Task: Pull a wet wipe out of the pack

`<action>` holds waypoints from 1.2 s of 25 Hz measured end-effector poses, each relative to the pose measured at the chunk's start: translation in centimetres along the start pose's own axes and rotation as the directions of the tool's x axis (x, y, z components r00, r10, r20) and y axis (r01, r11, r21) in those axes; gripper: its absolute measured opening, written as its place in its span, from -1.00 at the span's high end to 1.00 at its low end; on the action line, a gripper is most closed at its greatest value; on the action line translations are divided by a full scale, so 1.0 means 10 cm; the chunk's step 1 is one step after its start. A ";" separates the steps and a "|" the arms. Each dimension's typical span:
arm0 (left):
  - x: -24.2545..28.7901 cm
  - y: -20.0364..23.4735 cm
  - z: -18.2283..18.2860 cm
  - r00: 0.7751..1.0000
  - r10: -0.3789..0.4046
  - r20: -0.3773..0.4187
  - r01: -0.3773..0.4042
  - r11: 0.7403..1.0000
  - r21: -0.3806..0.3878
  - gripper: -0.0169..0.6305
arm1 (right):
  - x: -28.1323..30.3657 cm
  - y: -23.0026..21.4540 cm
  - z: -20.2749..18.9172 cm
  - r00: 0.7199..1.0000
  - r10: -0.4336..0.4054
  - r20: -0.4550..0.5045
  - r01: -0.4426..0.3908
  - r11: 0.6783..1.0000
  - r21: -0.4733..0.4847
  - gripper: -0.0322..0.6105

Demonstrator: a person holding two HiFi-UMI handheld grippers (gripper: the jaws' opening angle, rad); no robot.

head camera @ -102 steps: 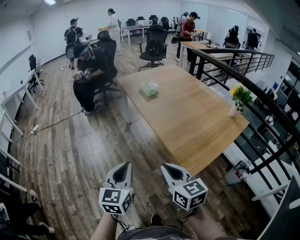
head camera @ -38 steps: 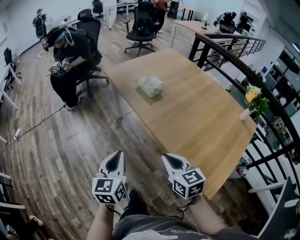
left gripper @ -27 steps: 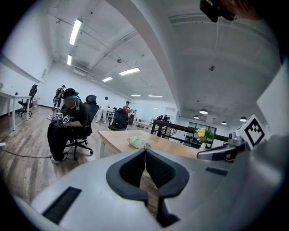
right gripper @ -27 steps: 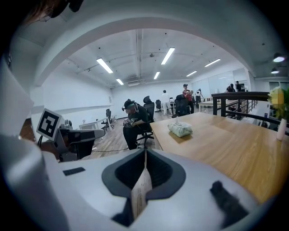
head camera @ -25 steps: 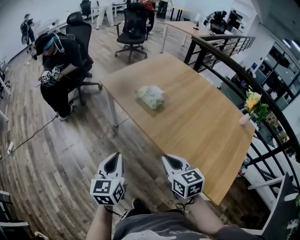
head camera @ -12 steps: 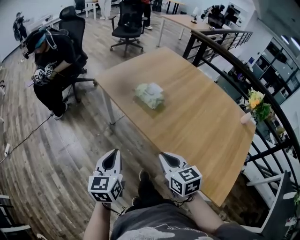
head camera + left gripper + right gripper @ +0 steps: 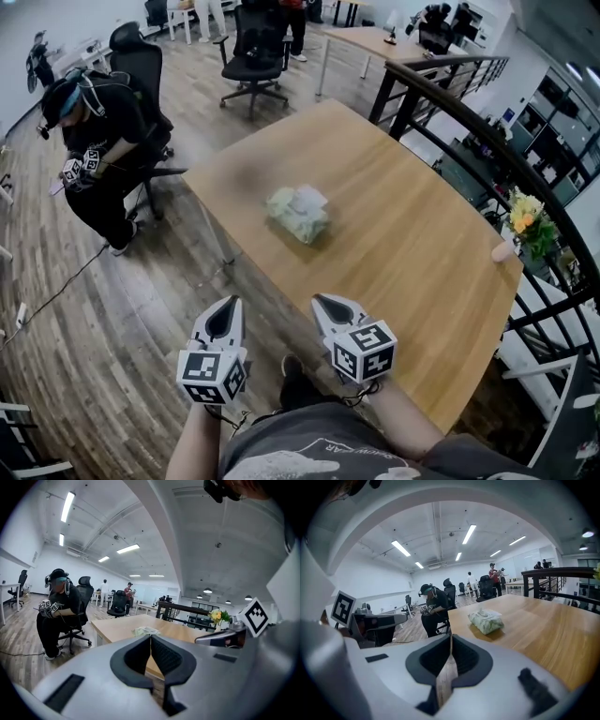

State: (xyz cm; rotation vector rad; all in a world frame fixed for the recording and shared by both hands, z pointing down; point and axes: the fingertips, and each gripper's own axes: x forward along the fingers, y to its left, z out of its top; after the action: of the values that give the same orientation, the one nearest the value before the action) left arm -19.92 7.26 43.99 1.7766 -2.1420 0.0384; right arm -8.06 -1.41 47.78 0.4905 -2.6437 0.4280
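A pale green wet wipe pack (image 7: 298, 214) lies on the wooden table (image 7: 422, 253), with a white wipe sticking up from its top. It also shows in the right gripper view as the pack (image 7: 486, 620) and small in the left gripper view as the pack (image 7: 145, 631). My left gripper (image 7: 225, 313) hangs over the floor, short of the table's near edge, jaws shut with nothing between them. My right gripper (image 7: 328, 305) is at the table's near edge, also shut and empty. Both are well short of the pack.
A seated person (image 7: 94, 141) in black holds grippers at the left, beside an office chair (image 7: 131, 56). A second chair (image 7: 258, 42) stands beyond the table. A black railing (image 7: 497, 159) runs along the right, with a flower vase (image 7: 511, 246) at the table's right end.
The view has closed in on the table; the pack now lies nearer. Both grippers stay shut, and the right one has come up to the table's near edge.
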 end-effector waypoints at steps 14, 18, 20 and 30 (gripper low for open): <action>1.06 -0.06 0.31 0.998 -0.052 -0.038 0.054 0.997 0.053 0.90 | 0.60 -0.74 0.41 1.000 0.009 0.029 -0.011 0.997 0.082 0.81; 1.30 -0.08 0.29 0.996 -0.059 -0.062 0.062 0.997 0.054 0.90 | 0.74 -0.94 0.43 1.000 0.010 0.022 -0.012 0.997 0.077 0.81; 1.41 -0.06 0.28 0.996 -0.052 -0.066 0.055 0.997 0.049 0.90 | 0.81 -1.03 0.42 1.000 0.014 0.013 -0.015 0.997 0.076 0.81; 1.91 -0.19 0.46 0.988 -0.088 -0.125 0.098 0.992 0.079 0.90 | 0.89 -1.33 0.54 1.000 0.028 -0.015 -0.026 0.995 0.093 0.81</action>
State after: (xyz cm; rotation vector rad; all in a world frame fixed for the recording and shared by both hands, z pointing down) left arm -22.06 -12.33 44.75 1.8692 -1.9977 0.2114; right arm -12.24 -17.66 49.99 0.4780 -2.6267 0.5625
